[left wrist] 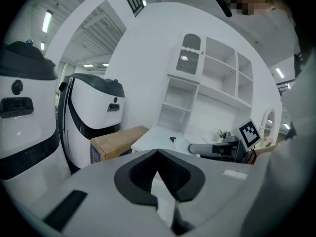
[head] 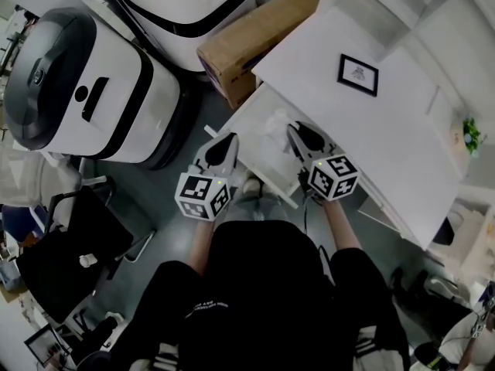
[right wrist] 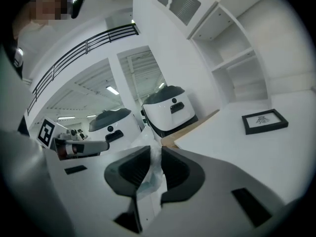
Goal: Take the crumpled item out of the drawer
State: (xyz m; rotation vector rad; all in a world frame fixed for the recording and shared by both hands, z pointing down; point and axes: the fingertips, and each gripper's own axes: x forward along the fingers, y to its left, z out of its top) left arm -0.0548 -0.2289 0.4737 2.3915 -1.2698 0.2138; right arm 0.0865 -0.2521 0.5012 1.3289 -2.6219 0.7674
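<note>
Two tongs, the left tongs (head: 227,147) and right tongs (head: 297,135); one crumpled item (head: 274,122); one drawer (head: 272,182); one desk (head: 402,122); one framed picture (head: 358,74); one cardboard box (head: 247,41); two white machines (head: 85,91) (head: 182,2)

Between left gripper (head: 230,140) and right gripper (head: 295,130): open drawer (head: 246,114), clear overhead for entry from above.
Ahead of right gripper: desk top (head: 387,130), wide bare run; picture frame (head: 358,74) well ahead.
Ahead of left gripper: cardboard box (head: 255,37) just beside desk corner, blocking.
Left of left gripper: narrow strip of floor (head: 193,122), then white machine (head: 85,91); second white machine (head: 178,6) beyond the box.
Behind and left of left gripper: black chair (head: 69,261).
</note>
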